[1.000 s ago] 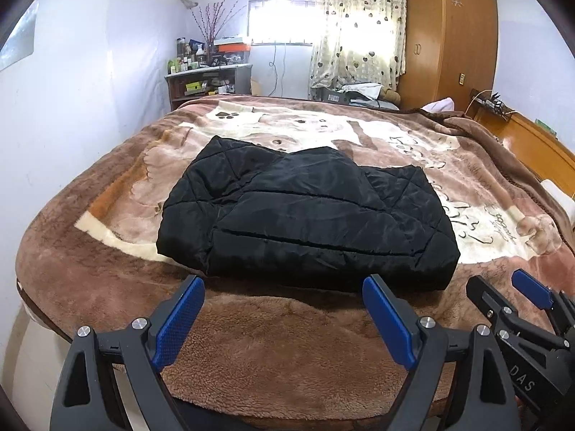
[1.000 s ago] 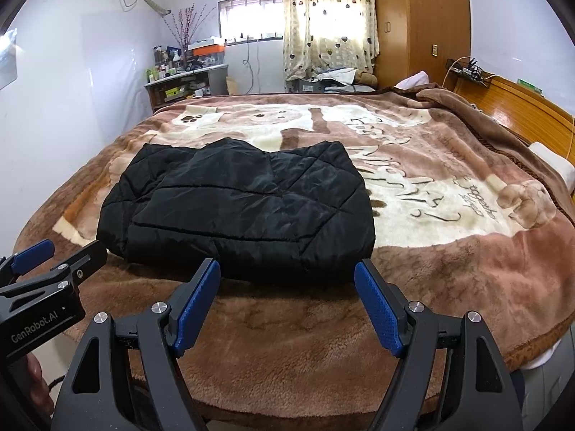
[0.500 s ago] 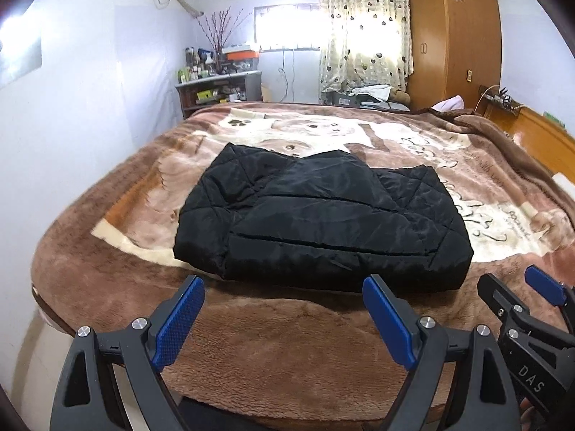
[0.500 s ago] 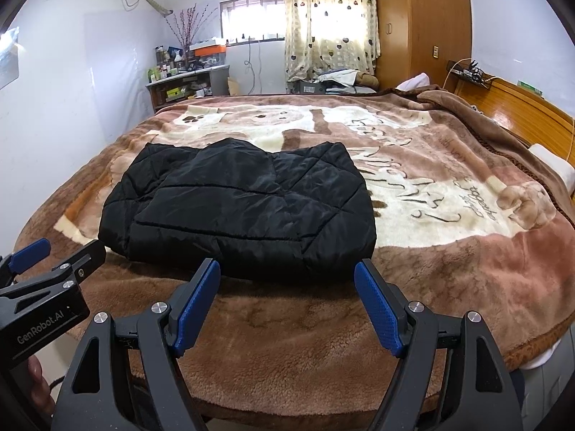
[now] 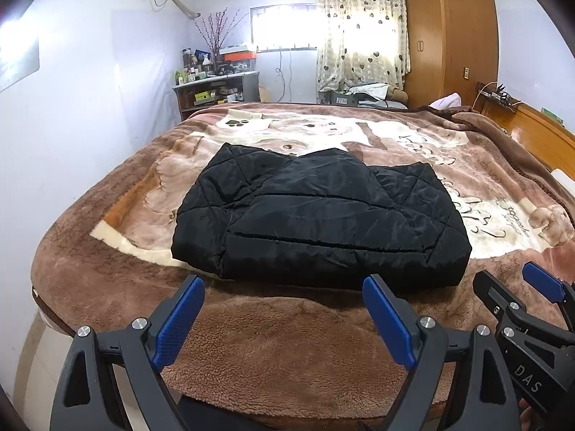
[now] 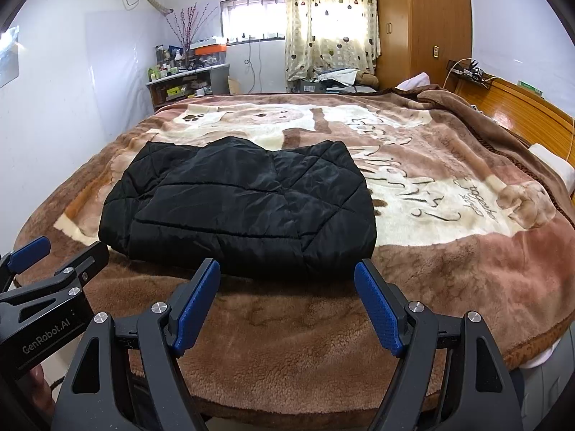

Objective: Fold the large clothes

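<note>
A black quilted jacket (image 5: 320,215) lies folded into a compact rectangle on the brown blanket of the bed (image 5: 287,352); it also shows in the right wrist view (image 6: 240,204). My left gripper (image 5: 284,305) is open and empty, held back over the bed's near edge, apart from the jacket. My right gripper (image 6: 287,294) is open and empty, also short of the jacket's near edge. Each gripper shows in the other's view: the right one (image 5: 517,298) and the left one (image 6: 57,258).
A wooden headboard (image 6: 510,107) runs along the right. A wardrobe (image 5: 449,32), a curtained window (image 5: 359,28) and a cluttered shelf (image 5: 215,86) stand beyond the bed's far end. A white wall is close on the left.
The left gripper has turned slightly left and tilted up, so the jacket shifted right and lower in its view. The right gripper barely moved. The jacket lies unchanged.
</note>
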A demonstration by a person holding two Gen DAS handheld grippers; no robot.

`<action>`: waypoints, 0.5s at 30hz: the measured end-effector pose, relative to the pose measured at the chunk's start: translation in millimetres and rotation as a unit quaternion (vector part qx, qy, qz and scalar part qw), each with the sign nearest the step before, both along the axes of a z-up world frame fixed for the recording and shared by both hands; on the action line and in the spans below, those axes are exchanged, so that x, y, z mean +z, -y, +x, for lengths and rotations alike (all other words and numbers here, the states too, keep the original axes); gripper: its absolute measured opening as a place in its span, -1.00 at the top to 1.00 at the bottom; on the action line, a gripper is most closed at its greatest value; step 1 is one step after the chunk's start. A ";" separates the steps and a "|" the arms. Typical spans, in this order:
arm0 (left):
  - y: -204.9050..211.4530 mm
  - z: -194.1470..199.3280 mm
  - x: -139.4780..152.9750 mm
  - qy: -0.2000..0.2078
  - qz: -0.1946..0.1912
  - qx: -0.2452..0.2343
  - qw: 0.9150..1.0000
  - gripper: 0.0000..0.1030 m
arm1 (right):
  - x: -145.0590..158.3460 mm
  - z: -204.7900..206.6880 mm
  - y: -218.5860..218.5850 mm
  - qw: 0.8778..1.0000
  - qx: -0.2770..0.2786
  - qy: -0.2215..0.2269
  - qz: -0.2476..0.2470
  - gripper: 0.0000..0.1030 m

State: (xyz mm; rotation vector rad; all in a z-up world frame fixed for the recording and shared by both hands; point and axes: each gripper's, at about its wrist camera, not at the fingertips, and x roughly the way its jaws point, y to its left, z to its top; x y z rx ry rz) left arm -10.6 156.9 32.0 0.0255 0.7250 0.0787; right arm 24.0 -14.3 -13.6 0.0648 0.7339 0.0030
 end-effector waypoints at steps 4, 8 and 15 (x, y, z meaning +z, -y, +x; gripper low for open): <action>-0.1 -1.0 -0.3 0.000 -0.001 0.000 1.000 -0.74 | -0.1 0.0 -0.2 1.000 0.000 0.000 0.000 -0.50; 0.2 -1.4 0.1 -0.001 0.001 -0.001 1.000 -0.74 | -0.1 -0.5 0.5 1.000 0.000 -0.001 0.000 -0.50; 0.1 -1.1 0.0 -0.002 0.001 -0.003 1.000 -0.74 | -0.1 -1.6 1.3 1.000 0.001 -0.001 0.000 -0.50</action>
